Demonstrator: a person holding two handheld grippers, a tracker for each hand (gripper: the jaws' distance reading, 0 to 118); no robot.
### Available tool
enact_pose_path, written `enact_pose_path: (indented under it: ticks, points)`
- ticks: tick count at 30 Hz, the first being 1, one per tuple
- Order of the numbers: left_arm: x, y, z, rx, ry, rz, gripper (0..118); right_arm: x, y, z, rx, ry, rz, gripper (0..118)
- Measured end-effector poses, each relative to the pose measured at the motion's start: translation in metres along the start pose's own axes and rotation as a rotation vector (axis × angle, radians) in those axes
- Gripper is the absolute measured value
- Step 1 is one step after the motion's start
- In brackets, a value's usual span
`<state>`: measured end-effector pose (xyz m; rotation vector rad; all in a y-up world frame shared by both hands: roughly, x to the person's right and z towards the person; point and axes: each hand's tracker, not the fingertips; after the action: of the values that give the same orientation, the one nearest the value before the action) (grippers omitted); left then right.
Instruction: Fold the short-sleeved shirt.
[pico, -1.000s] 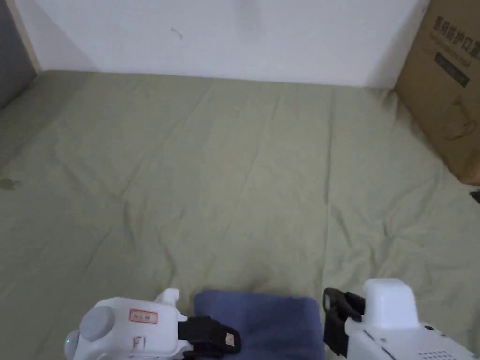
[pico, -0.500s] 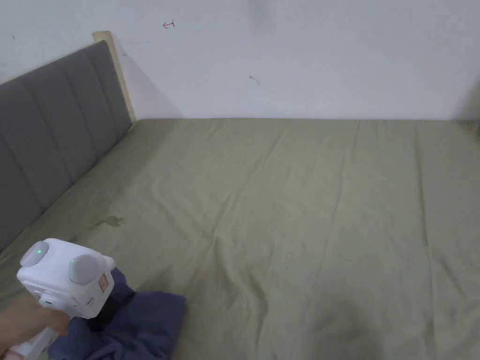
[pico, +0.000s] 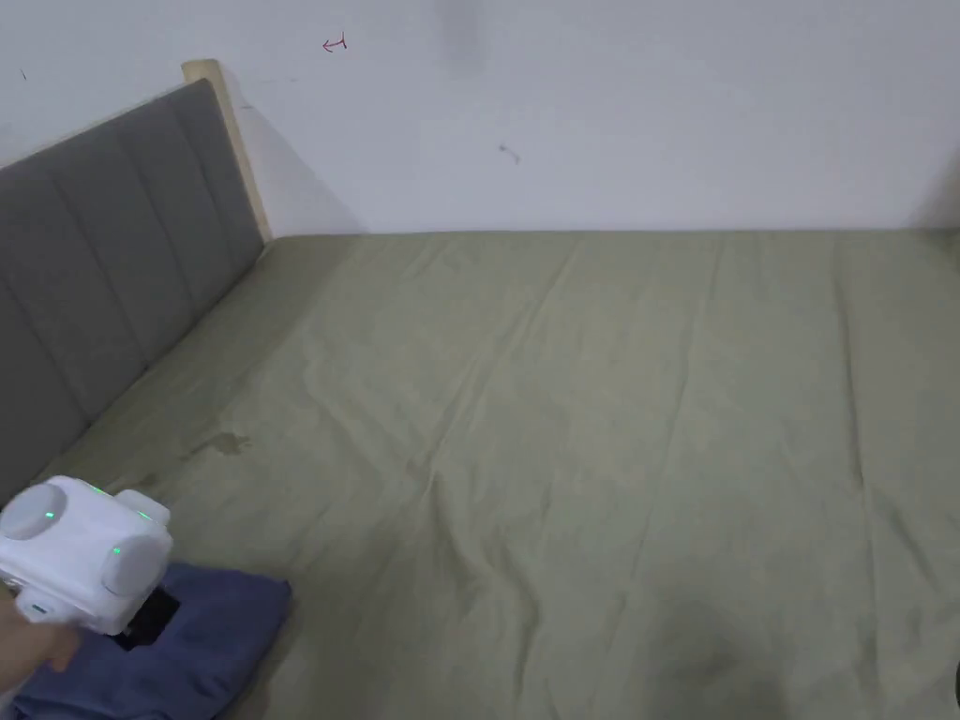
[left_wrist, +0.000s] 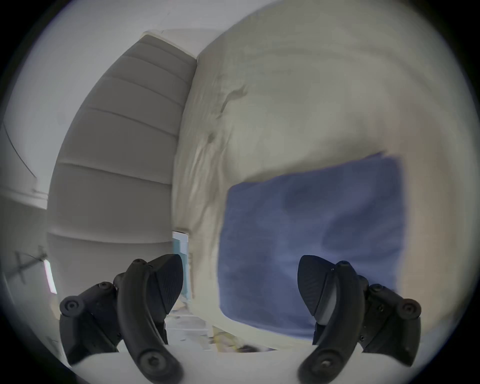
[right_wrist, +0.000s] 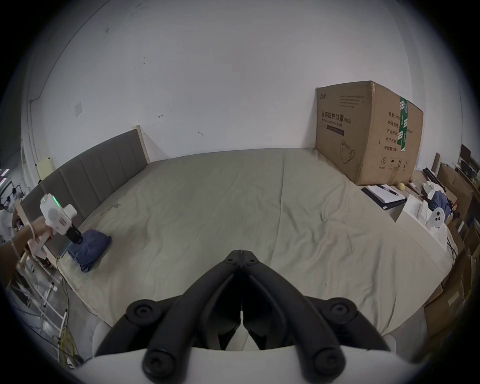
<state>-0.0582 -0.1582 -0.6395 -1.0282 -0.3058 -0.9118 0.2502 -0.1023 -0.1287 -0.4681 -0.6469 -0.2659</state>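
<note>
Above the folded shirt (left_wrist: 311, 233), left claw (left_wrist: 240, 283) wide apart, empty.

shirt (pico: 178, 647) on bed (pico: 581, 450) corner, near headboard (pico: 103, 272)

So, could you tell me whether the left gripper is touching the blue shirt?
Apart: in the left gripper view, the left gripper is wide open, with the shirt beyond its fingertips.

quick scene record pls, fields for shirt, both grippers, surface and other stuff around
shirt: folded dark blue fabric shirt, near the bed's corner by the headboard
left gripper: white, black-jawed left gripper, jaws open, above the shirt
right gripper: right gripper, jaws closed, empty
surface: wrinkled olive-green bed sheet
headboard: grey padded headboard
other: brown cardboard box on the far side
</note>
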Motion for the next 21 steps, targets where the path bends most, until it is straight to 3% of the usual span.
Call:
enact_pose_path:
  ticks: [2, 3, 4, 5, 7, 9, 15, 21]
  points:
    - [-0.002, -0.005, 0.039, 0.124, -0.086, 0.113, 80, 0.001, -0.002, -0.001, -0.005, -0.001, 0.000, 0]
    - [0.000, -0.007, 0.058, 0.185, -0.122, 0.156, 55, 0.002, -0.003, 0.000, -0.006, 0.003, -0.003, 0]
    - [0.003, -0.013, 0.084, 0.259, -0.171, 0.226, 18, 0.003, -0.003, 0.000, -0.008, 0.008, -0.012, 0]
    - [0.009, -0.018, 0.104, 0.327, -0.205, 0.298, 0, 0.005, -0.002, 0.001, -0.010, 0.016, -0.022, 0]
    - [0.027, -0.033, 0.150, 0.480, -0.245, 0.404, 0, 0.008, 0.000, 0.006, 0.002, 0.029, -0.033, 0]
    - [0.044, -0.041, 0.176, 0.552, -0.344, 0.388, 0, 0.012, 0.006, 0.010, 0.024, 0.026, -0.028, 0]
    - [0.114, -0.068, 0.259, 0.743, -0.410, 0.411, 0, 0.029, 0.032, 0.026, 0.108, 0.039, -0.066, 0]
    - [0.178, -0.089, 0.330, 0.977, -0.388, 0.485, 0, 0.030, 0.068, 0.050, 0.223, 0.049, 0.010, 0]
